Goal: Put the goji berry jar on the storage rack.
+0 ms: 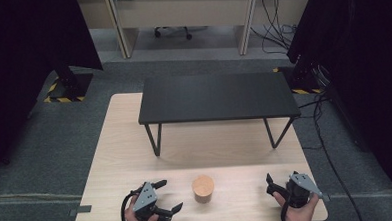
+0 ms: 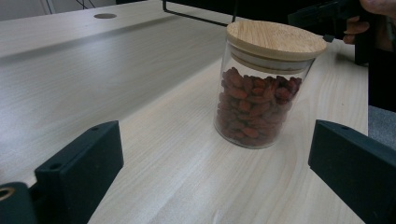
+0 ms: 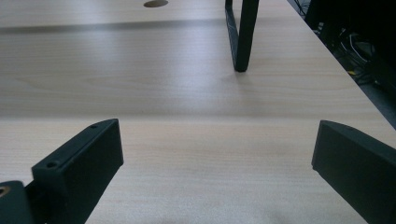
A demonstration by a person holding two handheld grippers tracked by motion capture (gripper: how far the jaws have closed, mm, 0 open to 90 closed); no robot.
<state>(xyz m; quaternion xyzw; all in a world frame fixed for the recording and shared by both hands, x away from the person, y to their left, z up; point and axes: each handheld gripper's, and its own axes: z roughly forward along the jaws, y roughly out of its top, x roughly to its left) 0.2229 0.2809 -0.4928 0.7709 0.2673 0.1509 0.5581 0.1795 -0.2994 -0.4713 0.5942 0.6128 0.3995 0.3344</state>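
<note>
Left gripper — jaws spread wide, nothing between them. Glass jar of red-brown beans, wooden lid, no label legible — upright just ahead of it, apart. Right gripper — released, over bare table.

Black left gripper with grey three-cornered plate, black right gripper, blocky screw-holed jaws, trailing black cables

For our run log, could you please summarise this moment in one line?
left gripper: open, facing jar | right gripper: open, empty | jar: upright, lidded, on table
</note>
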